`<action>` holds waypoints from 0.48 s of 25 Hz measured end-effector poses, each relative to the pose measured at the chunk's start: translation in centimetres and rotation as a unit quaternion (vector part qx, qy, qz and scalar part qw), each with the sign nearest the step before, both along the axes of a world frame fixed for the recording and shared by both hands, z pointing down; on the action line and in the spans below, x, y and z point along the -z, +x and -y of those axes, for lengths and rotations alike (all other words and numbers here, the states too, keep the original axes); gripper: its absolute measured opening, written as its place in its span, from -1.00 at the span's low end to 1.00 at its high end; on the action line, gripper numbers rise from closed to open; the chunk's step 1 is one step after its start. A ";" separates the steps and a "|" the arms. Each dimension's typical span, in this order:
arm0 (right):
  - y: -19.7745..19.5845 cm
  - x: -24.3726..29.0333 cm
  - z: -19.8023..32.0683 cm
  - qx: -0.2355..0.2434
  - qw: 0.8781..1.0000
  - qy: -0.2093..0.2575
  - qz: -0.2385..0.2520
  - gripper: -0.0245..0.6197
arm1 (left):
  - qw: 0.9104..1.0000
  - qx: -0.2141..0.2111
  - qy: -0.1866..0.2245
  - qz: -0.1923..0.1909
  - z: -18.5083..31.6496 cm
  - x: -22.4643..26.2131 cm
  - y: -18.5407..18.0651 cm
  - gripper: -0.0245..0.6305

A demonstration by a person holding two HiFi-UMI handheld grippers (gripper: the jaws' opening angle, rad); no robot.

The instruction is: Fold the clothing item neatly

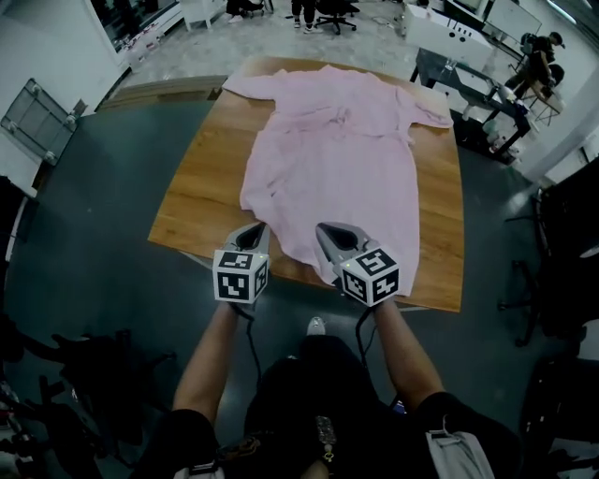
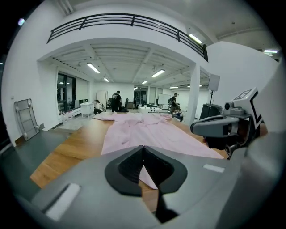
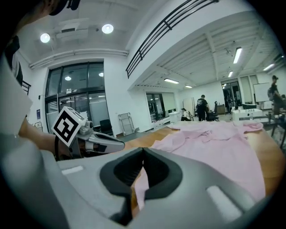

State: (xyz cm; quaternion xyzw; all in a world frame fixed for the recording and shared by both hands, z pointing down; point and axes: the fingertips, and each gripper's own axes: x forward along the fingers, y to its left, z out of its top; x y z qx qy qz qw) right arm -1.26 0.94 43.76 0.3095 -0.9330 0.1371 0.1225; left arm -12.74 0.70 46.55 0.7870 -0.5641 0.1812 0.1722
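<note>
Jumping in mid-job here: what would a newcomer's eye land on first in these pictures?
First, the big pink garment spread flat along the wooden table, with its sleeves at the far end and its hem toward the person. Next, the left gripper and right gripper, each carrying a black-and-white marker cube. They sit side by side by the hem at the table's near edge, both shut and empty.

Wooden table point(image 1: 192, 206) on dark floor point(image 1: 94, 253), office chairs point(image 1: 335, 11) beyond, folded metal rack point(image 1: 39, 110) against the white wall point(image 1: 47, 47).
</note>
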 end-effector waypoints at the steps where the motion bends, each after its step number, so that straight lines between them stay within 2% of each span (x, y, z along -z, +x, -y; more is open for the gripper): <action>1: -0.4 -0.4 0.5 0.001 1.000 -0.004 -0.001 -0.91 | 1.000 0.000 -0.012 0.008 0.8 -0.8 -0.1 -0.90; 3: -1.0 -1.0 1.4 0.006 1.000 -0.007 -0.006 -0.91 | 0.999 0.001 -0.033 0.022 2.5 -2.3 -0.3 -0.85; 6: -1.1 -1.5 2.6 -0.001 1.000 -0.013 -0.012 -0.91 | 0.998 0.008 -0.053 0.039 5.1 -4.5 -0.4 -0.66; 12: -2.2 -2.1 3.8 -0.047 0.998 -0.022 -0.035 -0.91 | 0.993 0.021 -0.087 0.073 9.5 -8.8 -2.6 -0.07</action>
